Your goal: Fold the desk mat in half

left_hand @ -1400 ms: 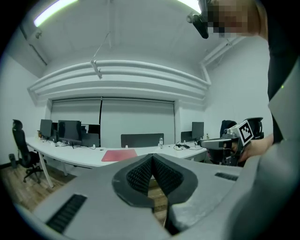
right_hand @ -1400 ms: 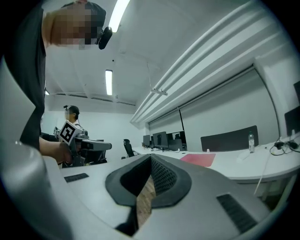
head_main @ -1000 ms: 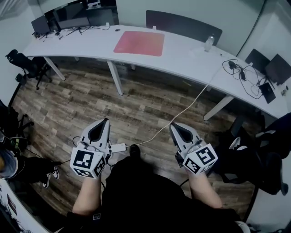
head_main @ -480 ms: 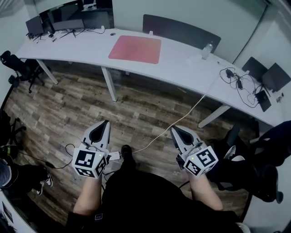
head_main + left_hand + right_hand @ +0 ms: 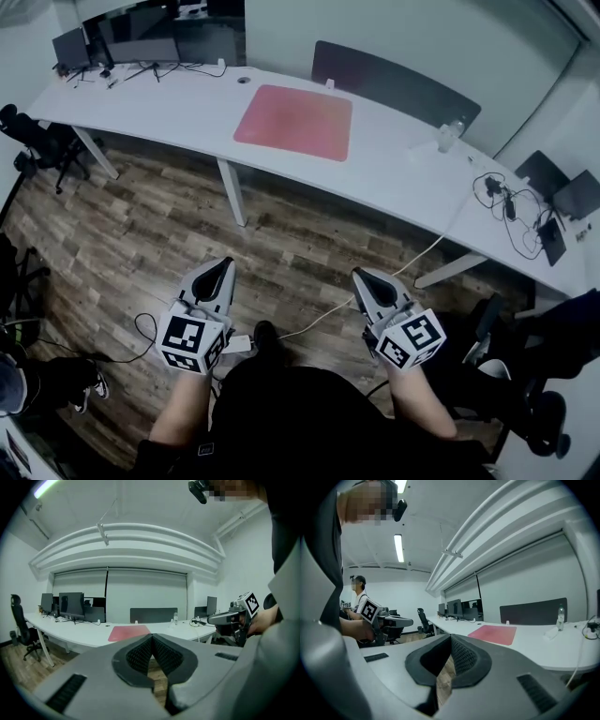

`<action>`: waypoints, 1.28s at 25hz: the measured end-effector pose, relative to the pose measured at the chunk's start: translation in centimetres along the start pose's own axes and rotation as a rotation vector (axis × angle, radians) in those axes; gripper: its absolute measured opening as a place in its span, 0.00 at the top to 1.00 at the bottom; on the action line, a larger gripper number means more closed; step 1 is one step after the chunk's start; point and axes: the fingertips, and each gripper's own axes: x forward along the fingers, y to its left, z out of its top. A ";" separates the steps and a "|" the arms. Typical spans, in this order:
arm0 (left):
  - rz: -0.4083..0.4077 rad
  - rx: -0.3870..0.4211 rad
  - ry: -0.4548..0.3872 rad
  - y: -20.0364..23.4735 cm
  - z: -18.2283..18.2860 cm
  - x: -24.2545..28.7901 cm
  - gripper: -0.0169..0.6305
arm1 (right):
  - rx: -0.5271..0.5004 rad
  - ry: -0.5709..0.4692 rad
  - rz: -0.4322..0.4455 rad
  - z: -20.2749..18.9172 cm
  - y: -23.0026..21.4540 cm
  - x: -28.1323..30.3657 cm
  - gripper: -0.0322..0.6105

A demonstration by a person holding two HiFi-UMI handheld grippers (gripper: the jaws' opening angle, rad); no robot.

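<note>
Nearer the desk (image 5: 394, 183) than a second ago, we carry left gripper (image 5: 221, 265) and right gripper (image 5: 362, 277) closed, empty; mat (image 5: 294, 122) apparently lies flat.

person (image 5: 47, 384): cut by left edge | desk cables (image 5: 511, 199): too small to tell

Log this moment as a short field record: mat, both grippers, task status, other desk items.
mat: pink desk mat, flat, unfolded on white desk
left hand-held gripper: shut, empty, over wooden floor, short of desk
right hand-held gripper: shut, empty, short of desk
task status: fold not begun
other: bottle, monitors on desk
</note>
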 end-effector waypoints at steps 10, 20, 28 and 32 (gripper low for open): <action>-0.034 0.022 0.010 9.3 1.7 5.7 0.97 | -0.013 0.026 -0.003 2.7 -2.1 11.9 0.94; -0.037 0.040 0.002 13.8 2.2 6.9 0.97 | -0.019 0.014 -0.016 3.7 -2.3 16.7 0.90; 0.008 0.022 0.033 16.3 1.3 9.5 0.97 | -0.007 0.008 0.009 4.1 -4.8 20.9 0.90; 0.022 0.037 0.061 17.7 0.9 11.6 0.97 | -0.019 -0.010 0.011 4.7 -6.9 23.5 0.90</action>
